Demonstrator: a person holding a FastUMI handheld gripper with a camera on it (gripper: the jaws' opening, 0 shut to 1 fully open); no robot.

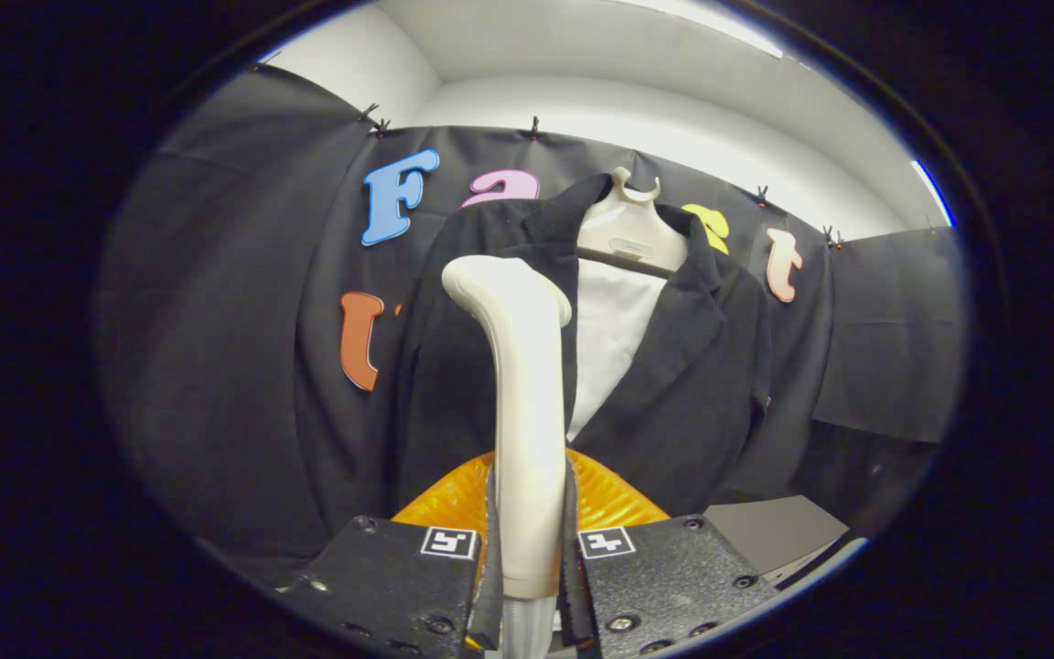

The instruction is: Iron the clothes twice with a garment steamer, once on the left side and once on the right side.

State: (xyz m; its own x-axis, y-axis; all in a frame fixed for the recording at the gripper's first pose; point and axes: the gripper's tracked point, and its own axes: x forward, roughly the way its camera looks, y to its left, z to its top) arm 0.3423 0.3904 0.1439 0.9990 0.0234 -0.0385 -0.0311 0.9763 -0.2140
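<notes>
Between the two fingers [573, 540] of the gripper [527, 558]: one garment steamer [527, 412], cream-coloured, upright, its handle clamped from both sides by the fingers, which press on it. Steamer head curves over toward the left at the top and overlaps the left front of the jacket.

Beyond the fingers: one dark jacket [692, 375], hung open on one pale hanger [629, 233] against the black cloth wall [216, 320]. One white panel [614, 339] shows between the lapels; shirt or backing board, cannot tell which.

Just behind the fingers, either side of the steamer handle: one ribbed orange piece [605, 499], partly covered; its nature is hard to make out.

Cut off: the steamer's lower end below the fingers. Hidden: the jacket's hem and its left lapel, covered by the steamer. One grey surface [765, 531] lies low beside the jacket, partly seen.
</notes>
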